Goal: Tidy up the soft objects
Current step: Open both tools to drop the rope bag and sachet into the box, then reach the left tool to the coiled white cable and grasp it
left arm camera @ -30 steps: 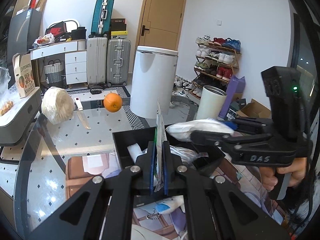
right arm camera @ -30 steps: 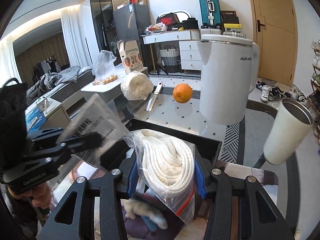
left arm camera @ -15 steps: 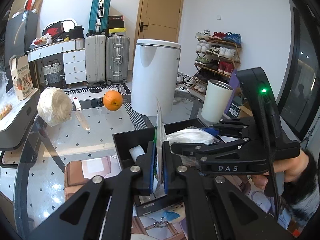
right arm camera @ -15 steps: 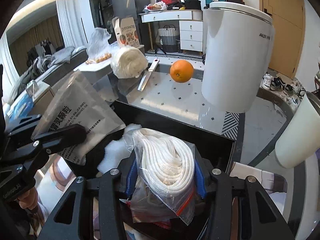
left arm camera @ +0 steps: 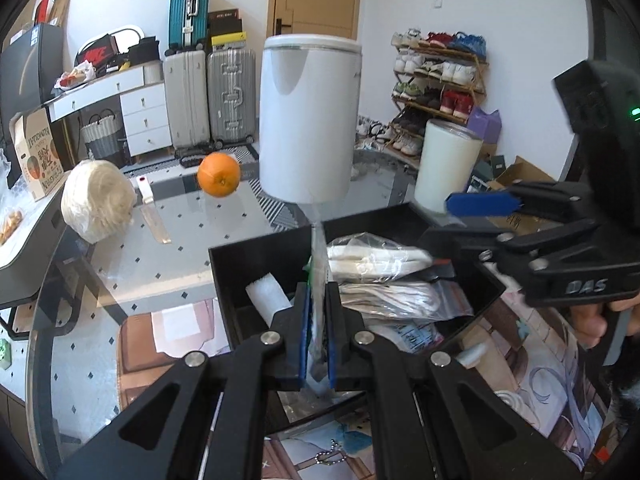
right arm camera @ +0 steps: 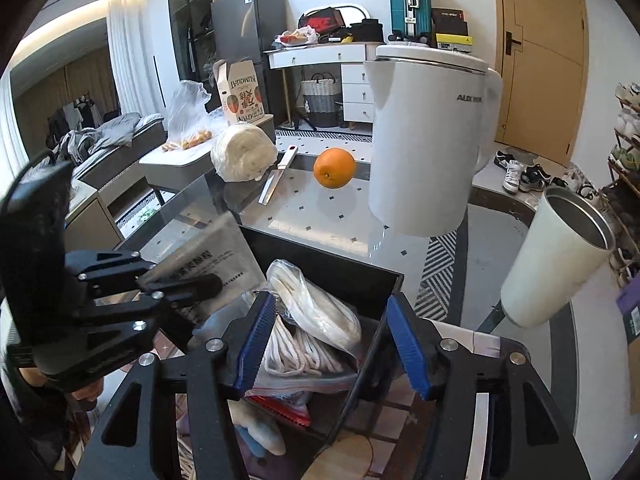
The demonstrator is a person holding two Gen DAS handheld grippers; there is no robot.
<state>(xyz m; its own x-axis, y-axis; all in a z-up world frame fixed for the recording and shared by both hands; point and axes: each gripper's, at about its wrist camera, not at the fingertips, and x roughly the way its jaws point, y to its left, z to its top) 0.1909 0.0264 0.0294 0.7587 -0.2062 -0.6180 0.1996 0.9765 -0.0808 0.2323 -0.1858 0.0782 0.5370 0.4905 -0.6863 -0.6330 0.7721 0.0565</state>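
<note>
A black bin (left arm camera: 224,264) sits on the glass table, and a clear bag of white rope (left arm camera: 376,264) lies inside it. In the right wrist view the rope bag (right arm camera: 312,320) rests between the blue pads (right arm camera: 256,344) of my right gripper (right arm camera: 332,344). Its jaws are opening and the pads stand clear of the bag. My left gripper (left arm camera: 318,320) is shut on a thin silver packet (left arm camera: 319,264), held edge-on over the bin's near-left part. From the right wrist, that silver packet (right arm camera: 208,268) shows flat in the left gripper (right arm camera: 180,276). The right gripper (left arm camera: 460,224) hovers over the bin's right side.
A white foam roll (left arm camera: 266,298) lies in the bin's left part. Behind the bin stand a white kettle (right arm camera: 424,144), an orange (right arm camera: 334,168), a knife (right arm camera: 276,180) and a wrapped white bundle (right arm camera: 242,158). A white tumbler (right arm camera: 556,264) stands at the right.
The right gripper's jaws have spread and let go of the rope bag, which now lies in the bin. The left gripper has come down closer to the bin with the packet.
</note>
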